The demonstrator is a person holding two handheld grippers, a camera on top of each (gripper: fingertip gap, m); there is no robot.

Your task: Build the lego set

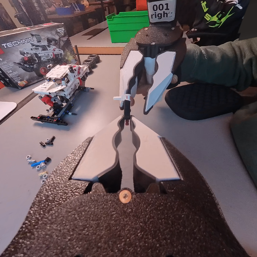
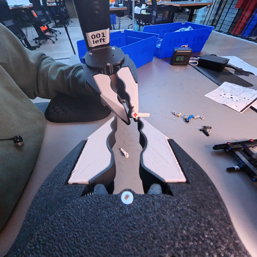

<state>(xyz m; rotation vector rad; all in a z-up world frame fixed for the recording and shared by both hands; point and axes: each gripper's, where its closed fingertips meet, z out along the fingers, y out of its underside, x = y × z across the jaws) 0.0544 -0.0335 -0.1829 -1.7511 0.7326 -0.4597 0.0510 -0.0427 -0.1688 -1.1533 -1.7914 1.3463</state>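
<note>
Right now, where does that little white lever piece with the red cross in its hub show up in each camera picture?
Left wrist view: the white lever piece sits just above centre, atop a black pin held in the left gripper, touching a finger of the right gripper.
Right wrist view: the same piece is at centre, just above this gripper's fingertips.
Shared landmark: the black Technic frame on the table.
</note>
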